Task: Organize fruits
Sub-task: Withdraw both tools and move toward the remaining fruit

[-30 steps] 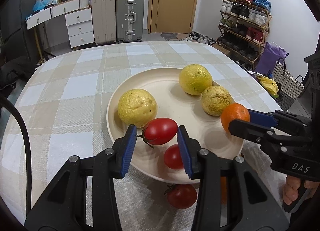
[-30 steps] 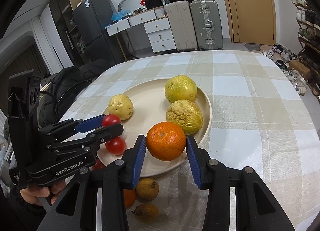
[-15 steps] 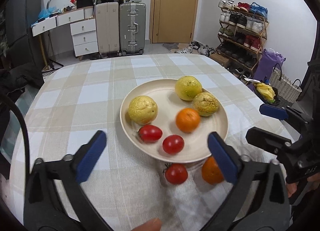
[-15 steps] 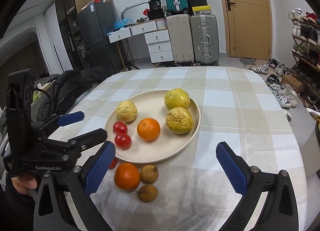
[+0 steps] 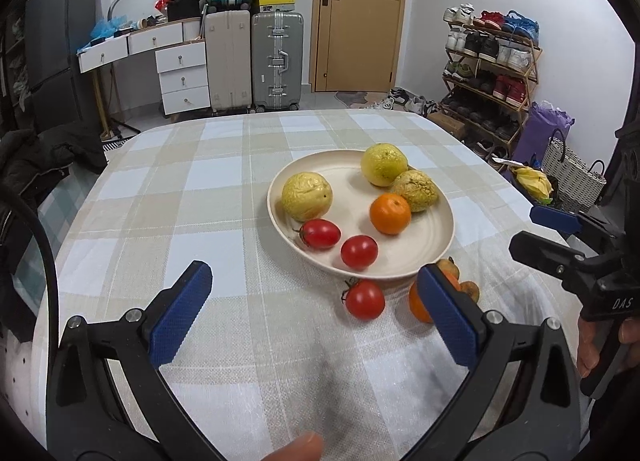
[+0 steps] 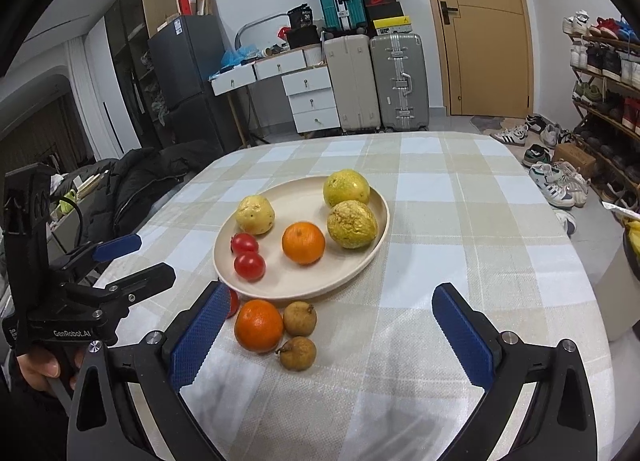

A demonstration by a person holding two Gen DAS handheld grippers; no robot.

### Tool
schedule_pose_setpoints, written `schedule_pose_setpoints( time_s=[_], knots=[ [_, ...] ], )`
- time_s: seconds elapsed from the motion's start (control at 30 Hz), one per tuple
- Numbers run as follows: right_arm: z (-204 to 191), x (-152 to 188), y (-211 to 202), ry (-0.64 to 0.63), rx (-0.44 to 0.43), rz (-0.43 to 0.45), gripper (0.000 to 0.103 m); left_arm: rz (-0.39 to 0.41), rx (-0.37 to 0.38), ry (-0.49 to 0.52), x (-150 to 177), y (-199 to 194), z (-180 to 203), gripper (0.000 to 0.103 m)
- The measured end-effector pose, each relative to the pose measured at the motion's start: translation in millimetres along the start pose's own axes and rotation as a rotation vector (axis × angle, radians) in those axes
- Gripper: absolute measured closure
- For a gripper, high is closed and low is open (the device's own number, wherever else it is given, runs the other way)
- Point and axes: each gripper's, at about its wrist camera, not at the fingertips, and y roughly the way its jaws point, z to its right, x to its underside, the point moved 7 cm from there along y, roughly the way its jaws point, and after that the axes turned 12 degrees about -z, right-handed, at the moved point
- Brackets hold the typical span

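1. A table covered by a beige-and-white checked tablecloth (image 5: 168, 197) fills the middle and lower part of both views.
2. A cream plate (image 6: 344, 281) sits near the centre of each frame. On it lie three wrinkled yellow fruits (image 6: 352, 223), an orange (image 6: 303, 242) and two tomatoes (image 6: 249, 265).
3. On the cloth just below the plate lie a second orange (image 6: 258, 325), two small brown fruits (image 6: 299, 318) and another tomato (image 5: 364, 299), which the right wrist view mostly hides behind a blue pad.
4. The left gripper (image 5: 316, 317) stands spread wide at the bottom of its own view, with nothing between its pads, above bare cloth.
5. The right gripper (image 6: 334, 335) is likewise spread wide and empty; the loose orange and brown fruits lie on the cloth between and beyond its fingers, untouched.
6. At the top of the frames, two upright suitcases (image 5: 276, 61) stand beside a white drawer unit (image 5: 182, 77), with a teal suitcase stacked above.
7. A wooden door (image 5: 358, 13) is at upper centre of the left wrist view.
8. A shoe rack (image 5: 492, 73) stands at the right edge; a dark fridge (image 6: 188, 81) stands at upper left.
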Motion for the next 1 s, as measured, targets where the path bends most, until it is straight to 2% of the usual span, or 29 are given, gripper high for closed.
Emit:
schedule_pose_setpoints(
  time_s=[0.1, 0.27, 0.67, 1.0],
  knots=[
    [-5, 3, 0, -0.035, 0.029, -0.004, 0.000, -0.025, 0.013, 0.006, 5, 5, 5, 0.001],
    [-4, 7, 5, -0.023, 0.006, -0.029, 0.000, -0.049, 0.008, 0.031, 11, 13, 15, 0.001],
    [8, 15, 17, -0.008, 0.040, -0.092, 0.000, -0.090, 0.022, 0.040, 15, 26, 22, 0.001],
    [2, 24, 31, -0.032, 0.047, -0.148, 0.000, -0.121, 0.019, 0.047, 19, 34, 22, 0.001]
  ],
)
